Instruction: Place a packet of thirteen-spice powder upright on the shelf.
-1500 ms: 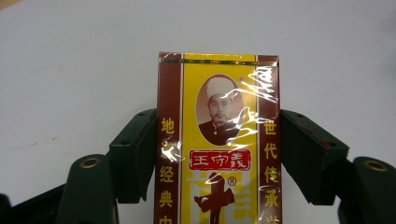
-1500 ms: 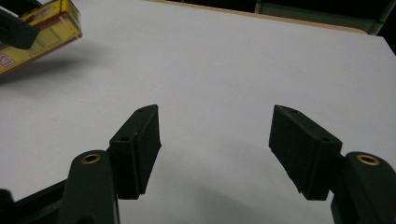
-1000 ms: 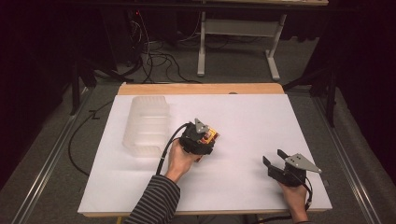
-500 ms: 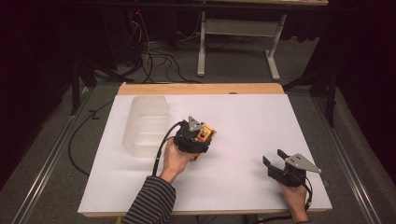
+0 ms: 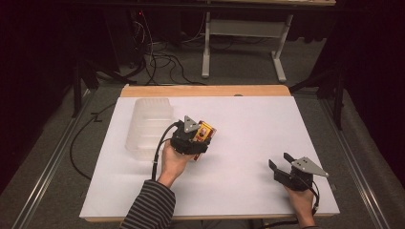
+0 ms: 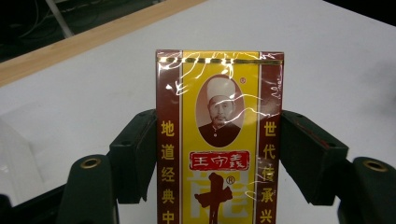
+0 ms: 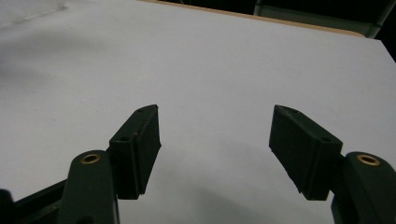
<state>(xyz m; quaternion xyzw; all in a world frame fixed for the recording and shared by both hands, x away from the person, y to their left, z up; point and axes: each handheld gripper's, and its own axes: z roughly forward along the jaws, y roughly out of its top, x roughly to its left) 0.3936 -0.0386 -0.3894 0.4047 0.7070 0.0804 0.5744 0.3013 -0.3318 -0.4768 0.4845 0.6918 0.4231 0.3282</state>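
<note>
In the high view, at the lower right of the frame, the right gripper (image 5: 279, 163) sits low over the white table sheet (image 5: 248, 143), held by a hand at the bottom edge, with its grey plate on top. Its jaws stand wide apart with nothing between them; the right gripper view shows the same gap (image 7: 215, 140) over bare white sheet.

Left of centre in the high view, a hand in a striped sleeve (image 5: 150, 207) comes up from the bottom edge and holds the left gripper (image 5: 200, 138). Its jaws are clamped on a red-and-yellow box (image 5: 205, 131), one jaw on each long side. In the left gripper view the box (image 6: 219, 135) stands upright in the middle of the frame, wrapped in shiny film, with a portrait oval and printed characters on its face, and the gripper (image 6: 217, 154) presses it from both sides.

Just left of that gripper in the high view, a clear plastic container (image 5: 148, 126) lies on the sheet. Farther up the frame runs the wooden table edge (image 5: 205, 90), and beyond it a dark floor with cables (image 5: 153, 57) and a grey desk frame (image 5: 243, 33).
</note>
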